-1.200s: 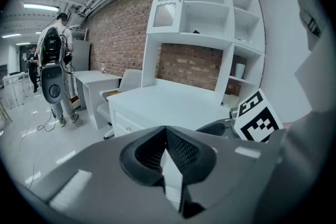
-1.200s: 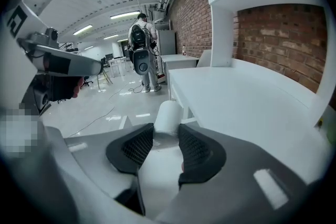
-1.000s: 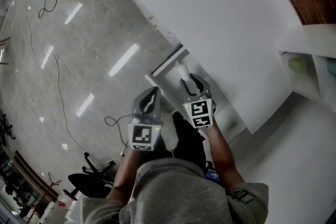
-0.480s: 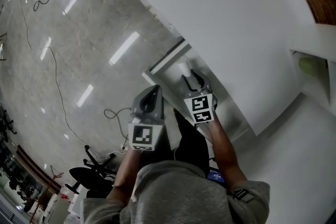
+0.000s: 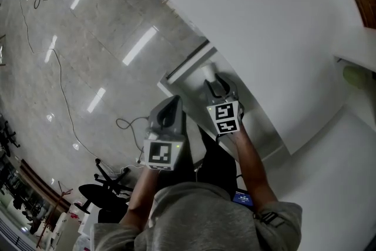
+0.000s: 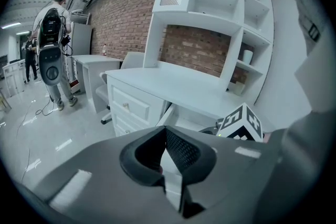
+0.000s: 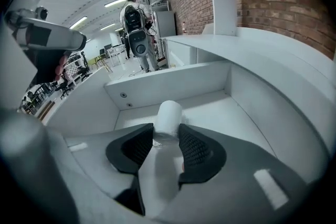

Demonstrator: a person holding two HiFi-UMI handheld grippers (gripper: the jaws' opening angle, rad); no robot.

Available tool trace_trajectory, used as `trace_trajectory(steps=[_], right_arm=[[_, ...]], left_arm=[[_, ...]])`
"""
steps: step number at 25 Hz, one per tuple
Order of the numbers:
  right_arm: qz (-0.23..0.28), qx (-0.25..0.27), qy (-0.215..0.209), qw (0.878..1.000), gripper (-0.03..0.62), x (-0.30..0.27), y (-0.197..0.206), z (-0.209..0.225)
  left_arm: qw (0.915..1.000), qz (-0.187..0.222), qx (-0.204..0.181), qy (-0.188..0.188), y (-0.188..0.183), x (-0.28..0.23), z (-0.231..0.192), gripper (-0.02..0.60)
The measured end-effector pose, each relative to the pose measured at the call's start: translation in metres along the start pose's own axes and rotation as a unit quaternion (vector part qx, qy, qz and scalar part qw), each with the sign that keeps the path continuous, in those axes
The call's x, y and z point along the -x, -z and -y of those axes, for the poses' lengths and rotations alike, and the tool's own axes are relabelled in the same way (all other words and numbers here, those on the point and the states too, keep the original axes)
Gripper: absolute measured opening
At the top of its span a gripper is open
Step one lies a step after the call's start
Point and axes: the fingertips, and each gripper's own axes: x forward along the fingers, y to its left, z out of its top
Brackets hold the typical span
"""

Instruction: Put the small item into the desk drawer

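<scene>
My right gripper is shut on a small white cylinder, with the pads pressing on its two sides. It holds the cylinder inside the open white desk drawer, just above the drawer floor and near the front panel. The left gripper hangs to the left of the drawer, outside it, over the floor. Its jaws meet at the tips with nothing between them.
The white desk top covers the back of the drawer. A white shelf unit stands at the right, with a greenish thing in it. Cables and a chair base lie on the shiny floor. A person with a backpack stands far off.
The head view has drifted a little. The right gripper stays shut on the white cylinder in the drawer, and the left gripper keeps its place beside it.
</scene>
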Motion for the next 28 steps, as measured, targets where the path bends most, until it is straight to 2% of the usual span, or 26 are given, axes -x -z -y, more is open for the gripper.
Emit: trace_trajectory(steps=[7, 17, 28], right_arm=[[-0.002, -0.011, 0.005, 1.0, 0.166, -0.01, 0.007, 0.003], [0.01, -0.011, 0.017, 1.0, 0.187, -0.001, -0.002, 0.001], [0.056, -0.011, 0.037, 0.998, 0.164, 0.05, -0.036, -0.011]], left_arm=[[1.0, -0.005, -0.001, -0.001, 0.009, -0.003, -0.003, 0.012], [1.0, 0.004, -0.007, 0.0, 0.001, 0.007, -0.003, 0.012], [0.9987, 0.035, -0.034, 0.013, -0.035, 0.036, 0.012, 0.012]])
